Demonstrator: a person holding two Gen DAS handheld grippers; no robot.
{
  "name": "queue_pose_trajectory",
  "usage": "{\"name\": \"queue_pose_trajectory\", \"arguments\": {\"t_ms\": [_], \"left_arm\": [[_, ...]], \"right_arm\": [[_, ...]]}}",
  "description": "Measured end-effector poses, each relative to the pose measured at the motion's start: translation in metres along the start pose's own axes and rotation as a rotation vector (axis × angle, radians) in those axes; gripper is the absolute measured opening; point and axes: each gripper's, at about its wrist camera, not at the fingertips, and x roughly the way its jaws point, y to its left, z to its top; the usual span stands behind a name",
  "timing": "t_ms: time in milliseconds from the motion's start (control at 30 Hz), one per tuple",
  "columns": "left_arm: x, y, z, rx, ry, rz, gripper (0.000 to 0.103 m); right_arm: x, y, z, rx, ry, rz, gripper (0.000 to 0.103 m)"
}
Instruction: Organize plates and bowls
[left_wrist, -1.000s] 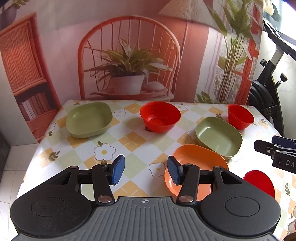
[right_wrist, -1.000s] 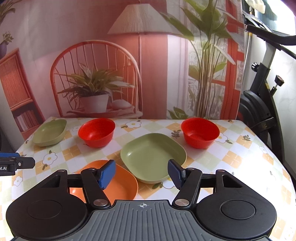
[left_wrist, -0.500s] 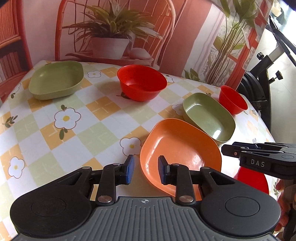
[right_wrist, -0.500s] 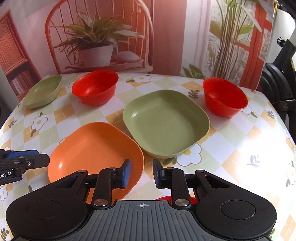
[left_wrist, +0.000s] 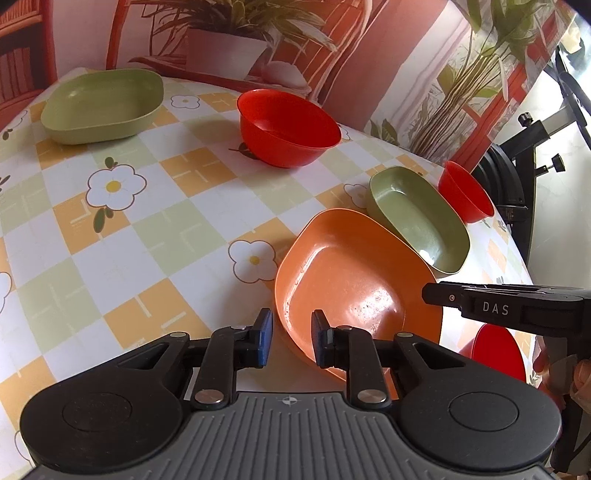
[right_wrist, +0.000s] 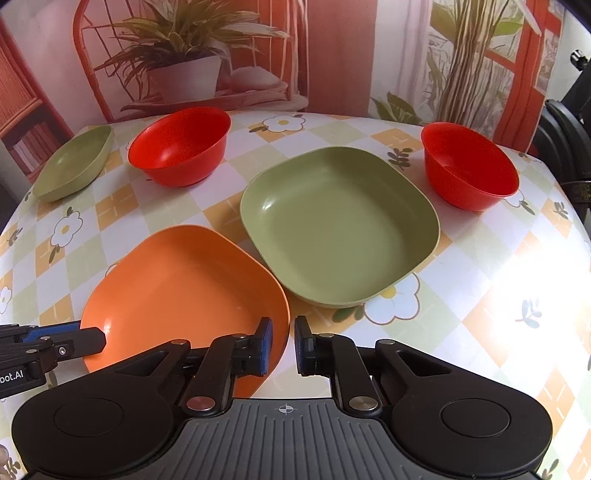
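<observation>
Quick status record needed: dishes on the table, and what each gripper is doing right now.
plates: orange plate; green plate beside it; second green plate far left
bowls: red bowl; red bowl; a third red dish, partly hidden
left gripper: narrow gap, straddling the orange plate's near rim
right gripper: narrow gap at the orange plate's right rim
table: checked floral cloth

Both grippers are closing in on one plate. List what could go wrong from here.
1. The left gripper and the right gripper each straddle a near edge of the orange plate, jaws only narrowly open; uneven lifting could tilt or drop it.
2. The green plate sits right beside the orange one and could get shoved.
3. A small red dish lies under the right gripper and may be knocked.
</observation>
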Motion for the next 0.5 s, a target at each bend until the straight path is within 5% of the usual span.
{"name": "queue_pose_trajectory", "arguments": {"t_ms": [200, 500], "left_arm": [[0.001, 0.005, -0.001, -0.017, -0.013, -0.001, 0.011], [-0.019, 0.004, 0.007, -0.006, -0.070, 0.002, 0.010]], "right_arm": [[0.004, -0.004, 0.002, 0.027, 0.029, 0.010, 0.005], [-0.022, -0.009, 0.002, 0.109, -0.008, 0.081, 0.004]]}}
